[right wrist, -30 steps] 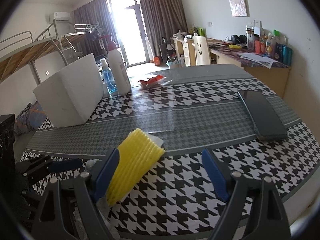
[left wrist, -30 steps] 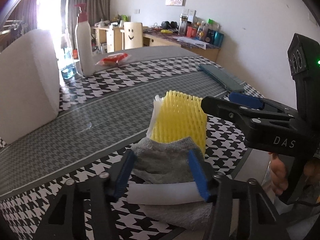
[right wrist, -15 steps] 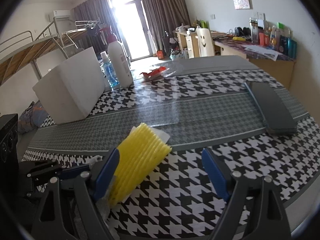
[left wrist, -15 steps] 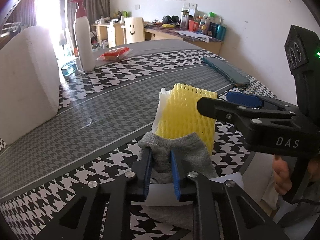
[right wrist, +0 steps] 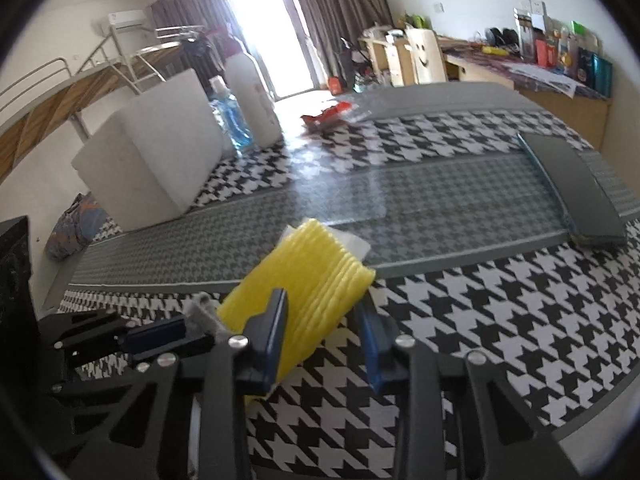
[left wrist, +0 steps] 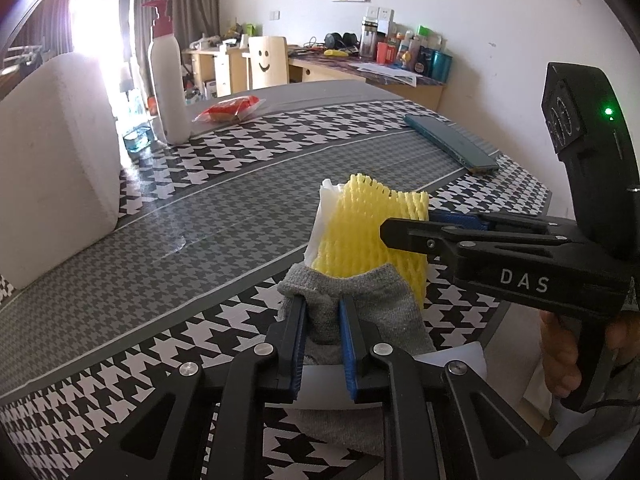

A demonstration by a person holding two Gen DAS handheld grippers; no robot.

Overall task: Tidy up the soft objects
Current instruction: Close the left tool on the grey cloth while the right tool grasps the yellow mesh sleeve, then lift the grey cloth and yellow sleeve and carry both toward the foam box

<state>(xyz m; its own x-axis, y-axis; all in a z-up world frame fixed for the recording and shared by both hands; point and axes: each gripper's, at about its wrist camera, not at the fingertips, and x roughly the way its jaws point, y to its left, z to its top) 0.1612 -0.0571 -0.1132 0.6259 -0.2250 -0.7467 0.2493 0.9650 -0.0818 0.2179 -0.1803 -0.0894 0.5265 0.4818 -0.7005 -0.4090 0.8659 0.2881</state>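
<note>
A grey sock (left wrist: 384,312) lies near the table's front edge, partly over a yellow foam net sleeve (left wrist: 360,236) with white foam behind it. My left gripper (left wrist: 323,312) is shut on a fold of the grey sock. My right gripper (right wrist: 324,312) has closed around the yellow foam net sleeve (right wrist: 304,292), its fingers pressing both sides. In the left wrist view the right gripper (left wrist: 404,228) reaches in from the right onto the sleeve. The sock edge (right wrist: 204,312) shows at the left of the right wrist view.
The table has a houndstooth cloth (left wrist: 200,208). A white foam block (left wrist: 52,168), a white pump bottle (left wrist: 168,80), a blue bottle (right wrist: 234,120) and a red packet (left wrist: 232,108) stand at the far side. A dark flat case (right wrist: 576,188) lies at the right.
My left gripper closed on the grey sock a second ago and still holds it. My right gripper's fingers moved inward and now clamp the yellow sleeve.
</note>
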